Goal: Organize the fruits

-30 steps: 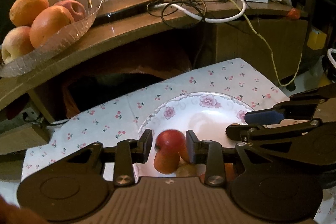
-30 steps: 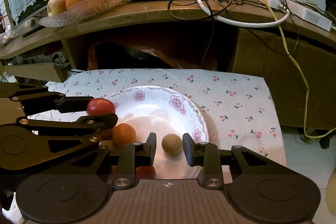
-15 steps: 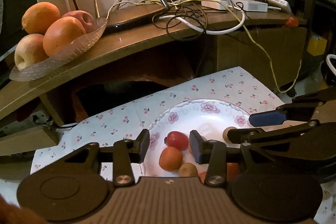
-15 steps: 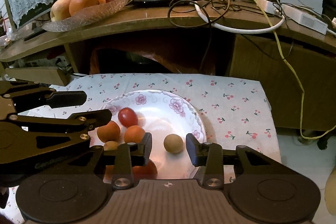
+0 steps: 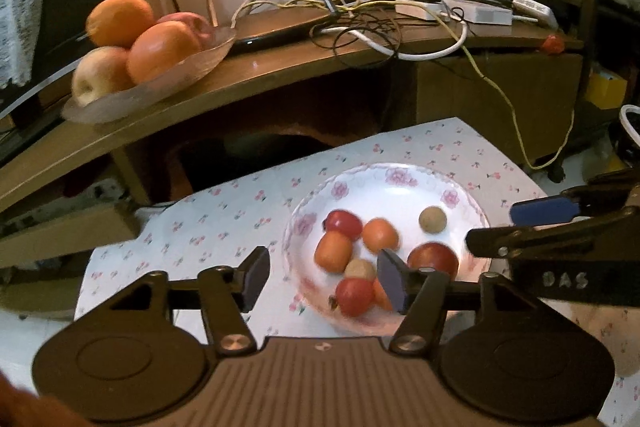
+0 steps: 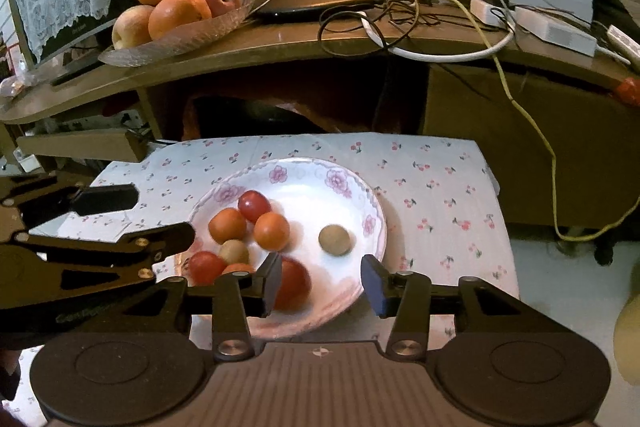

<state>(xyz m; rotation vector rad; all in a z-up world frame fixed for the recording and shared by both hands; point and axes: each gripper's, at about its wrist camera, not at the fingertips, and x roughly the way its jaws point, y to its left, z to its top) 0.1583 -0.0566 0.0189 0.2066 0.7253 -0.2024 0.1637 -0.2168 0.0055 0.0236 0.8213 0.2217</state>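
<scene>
Cherry-print white cloth (image 6: 432,187) carries the white floral-rimmed plate (image 6: 360,199) of small fruits. Left gripper (image 5: 320,277), previously clamping the small red fruit (image 5: 343,223), now gapes wide, empty; fruit on plate. Right gripper (image 6: 322,281) likewise wide, withdrawn.

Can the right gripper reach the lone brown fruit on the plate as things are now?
Probably yes. The right gripper is open, and the brown fruit lies just ahead of its gap, apart from the other fruits on the floral plate, with nothing between them.
</scene>
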